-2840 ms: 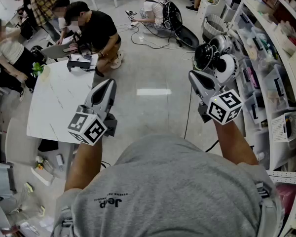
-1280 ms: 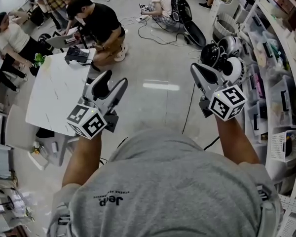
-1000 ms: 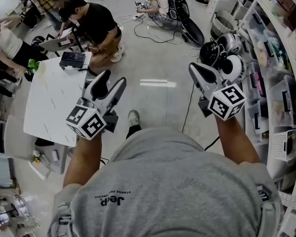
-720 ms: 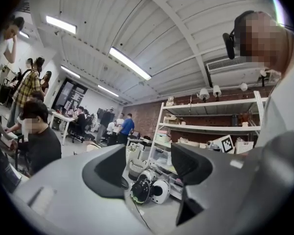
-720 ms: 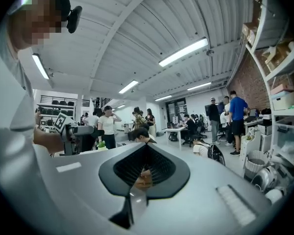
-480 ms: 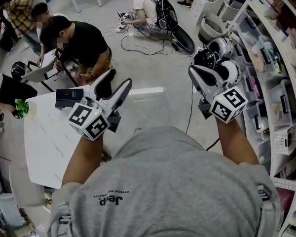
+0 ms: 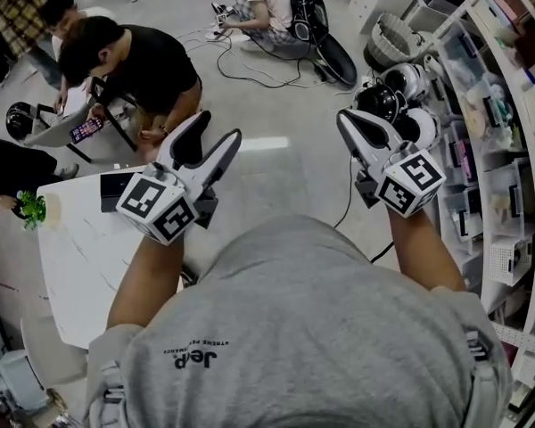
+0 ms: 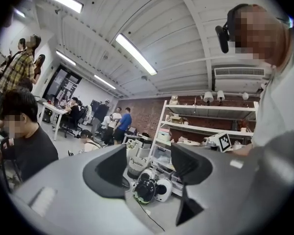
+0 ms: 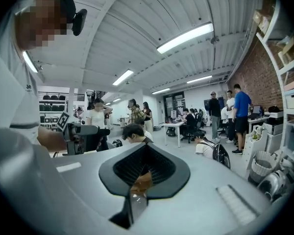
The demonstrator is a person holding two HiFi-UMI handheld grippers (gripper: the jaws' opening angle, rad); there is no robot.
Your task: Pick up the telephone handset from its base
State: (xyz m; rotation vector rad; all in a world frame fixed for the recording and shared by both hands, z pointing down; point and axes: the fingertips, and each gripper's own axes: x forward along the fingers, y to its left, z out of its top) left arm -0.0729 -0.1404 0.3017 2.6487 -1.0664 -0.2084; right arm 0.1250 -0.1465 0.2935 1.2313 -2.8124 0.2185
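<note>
Arms (image 7: 147, 275) are holding the two grippers out ahead of our chest, side by side and well apart. The left gripper (image 7: 217, 126) is standing with its jaws spread and nothing between them; in the left gripper view they are framing only a cluster of helmets (image 8: 149, 190) on the far floor. The right gripper (image 7: 346, 123) is carrying its jaws pressed together, pinching nothing. A white table (image 7: 80, 266) is lying below and to the left of the left gripper's marker cube. At its far edge a dark boxy thing (image 7: 114, 190) is sitting, which we are taking for the telephone. The cube is covering part of it, so we are not making out the handset or which way its long axis is running. The telephone is lying down and to the left of the spread jaws, while they are pointing out over open floor. We are therefore judging the left hand the nearer one, with a swing left and a dip needed. Beyond the table, seated people (image 7: 152, 61) are working on the floor, and shelving (image 7: 499, 150) is lining the right.
</note>
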